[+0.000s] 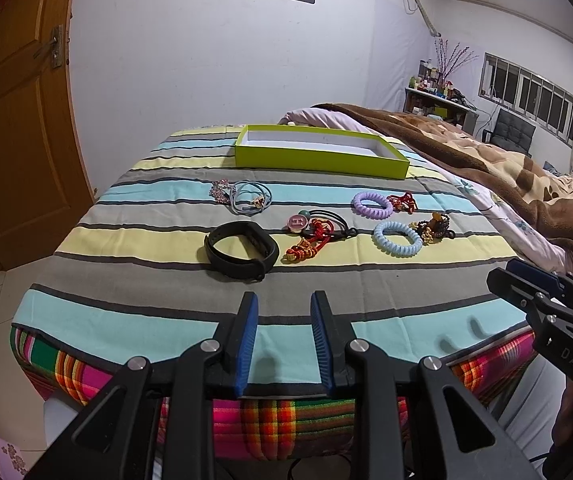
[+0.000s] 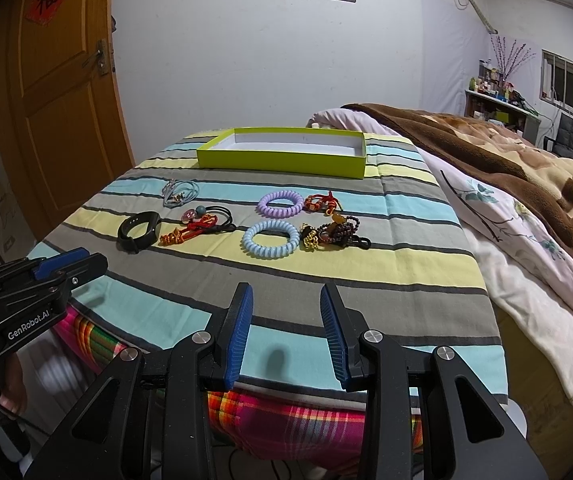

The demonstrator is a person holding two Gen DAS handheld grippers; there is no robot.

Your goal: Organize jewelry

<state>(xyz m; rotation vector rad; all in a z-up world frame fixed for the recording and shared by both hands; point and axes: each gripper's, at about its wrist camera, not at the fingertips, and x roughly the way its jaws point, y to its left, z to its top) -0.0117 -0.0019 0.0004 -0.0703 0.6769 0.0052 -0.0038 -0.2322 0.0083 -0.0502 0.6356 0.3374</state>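
A shallow lime-green box [image 1: 320, 159] [image 2: 282, 158] with a white inside sits at the far end of the striped cloth. In front of it lie a black wristband [image 1: 241, 250] [image 2: 138, 230], a red knotted charm [image 1: 310, 242] [image 2: 188, 232], a purple coil hair tie [image 1: 372, 203] [image 2: 280, 203], a light blue coil hair tie [image 1: 397, 239] [image 2: 271, 239], a grey cord bracelet [image 1: 246, 196] [image 2: 180, 193] and a dark bead bracelet [image 1: 434, 226] [image 2: 332, 232]. My left gripper [image 1: 284, 300] is open and empty over the near edge. My right gripper [image 2: 286, 292] is open and empty, near the edge too.
A bed with a brown blanket [image 2: 486, 140] lies along the right side. A wooden door [image 1: 14, 120] stands at the left. A checked pink cloth [image 2: 306, 412] hangs under the striped one at the front edge.
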